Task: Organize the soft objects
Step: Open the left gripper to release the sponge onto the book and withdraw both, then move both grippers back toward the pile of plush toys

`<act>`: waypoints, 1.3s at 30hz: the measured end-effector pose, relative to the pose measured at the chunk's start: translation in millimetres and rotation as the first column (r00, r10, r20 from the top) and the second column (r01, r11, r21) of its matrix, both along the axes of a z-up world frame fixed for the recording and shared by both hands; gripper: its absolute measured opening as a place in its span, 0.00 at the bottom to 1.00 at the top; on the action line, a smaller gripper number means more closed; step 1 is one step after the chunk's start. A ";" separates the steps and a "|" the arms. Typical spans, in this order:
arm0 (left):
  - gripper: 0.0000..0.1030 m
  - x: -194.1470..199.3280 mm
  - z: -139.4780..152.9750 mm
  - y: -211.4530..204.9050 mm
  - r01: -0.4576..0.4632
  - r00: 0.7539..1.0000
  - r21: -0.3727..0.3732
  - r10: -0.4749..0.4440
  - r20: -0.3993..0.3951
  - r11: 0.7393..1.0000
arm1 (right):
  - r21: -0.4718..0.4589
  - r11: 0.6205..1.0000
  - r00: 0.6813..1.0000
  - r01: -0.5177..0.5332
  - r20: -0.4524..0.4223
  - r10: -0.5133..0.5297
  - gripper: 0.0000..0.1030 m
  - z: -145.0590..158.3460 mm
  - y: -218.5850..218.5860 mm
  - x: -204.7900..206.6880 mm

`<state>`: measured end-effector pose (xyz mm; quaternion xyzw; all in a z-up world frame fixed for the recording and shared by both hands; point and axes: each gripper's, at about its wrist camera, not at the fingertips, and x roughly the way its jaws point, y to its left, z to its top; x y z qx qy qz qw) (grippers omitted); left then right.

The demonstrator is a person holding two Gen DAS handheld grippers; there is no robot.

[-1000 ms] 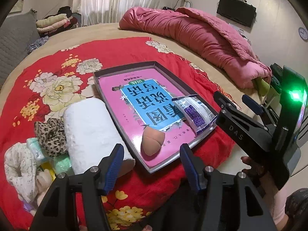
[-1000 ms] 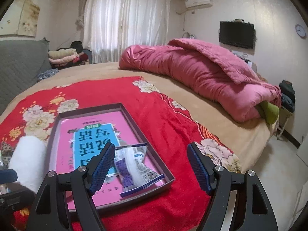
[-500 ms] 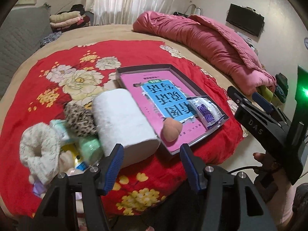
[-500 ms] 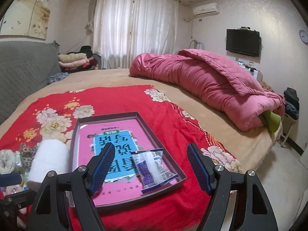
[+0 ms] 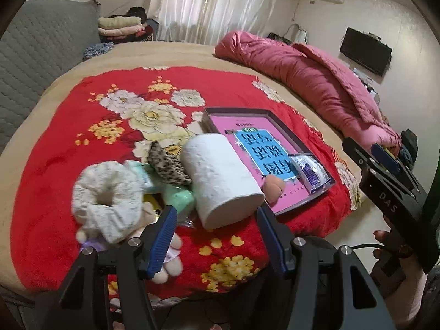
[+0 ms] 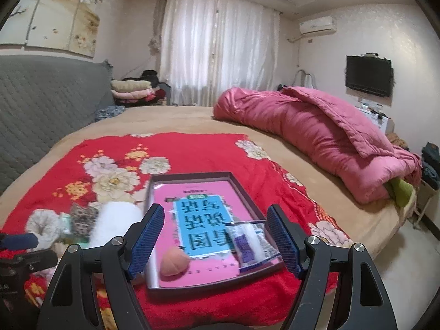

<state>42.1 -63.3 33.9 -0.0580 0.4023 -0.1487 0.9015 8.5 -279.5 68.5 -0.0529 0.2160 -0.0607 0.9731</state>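
Both grippers pulled back from the dark tray; left gripper and right gripper, marked "DAS", are wide, holding nothing, near the white paper roll.

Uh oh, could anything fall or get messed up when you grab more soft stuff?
Maybe. The white paper roll leans on the shallow grey tray's rim, so taking it might jolt the tray and shift the peach sponge inside. The pile beside the open left gripper is crowded, so grabbing the cream scrunchie might drag the leopard-print scrunchie too.
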 end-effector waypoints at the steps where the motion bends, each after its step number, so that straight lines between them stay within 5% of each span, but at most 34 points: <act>1: 0.58 -2.9 2.2 4.8 -0.008 1.000 -0.003 0.008 0.006 1.000 | -0.006 1.000 1.000 -0.013 0.007 0.013 0.76 2.7 5.6 -3.4; 22: 0.58 -36.1 8.0 100.4 -0.188 0.982 -0.057 0.189 0.013 0.981 | 0.034 0.961 0.962 -0.273 0.024 0.272 0.76 44.7 88.0 -37.8; 30: 0.58 -39.4 -4.0 120.9 -0.234 0.972 -0.050 0.233 -0.023 0.971 | 0.104 0.922 0.925 -0.373 -0.041 0.379 0.76 35.1 122.5 -40.6; 39: 0.58 -31.3 -35.7 135.2 -0.269 0.957 -0.058 0.260 -0.129 0.961 | 0.085 0.891 0.870 -0.447 -0.190 0.455 0.76 -10.9 158.7 -29.6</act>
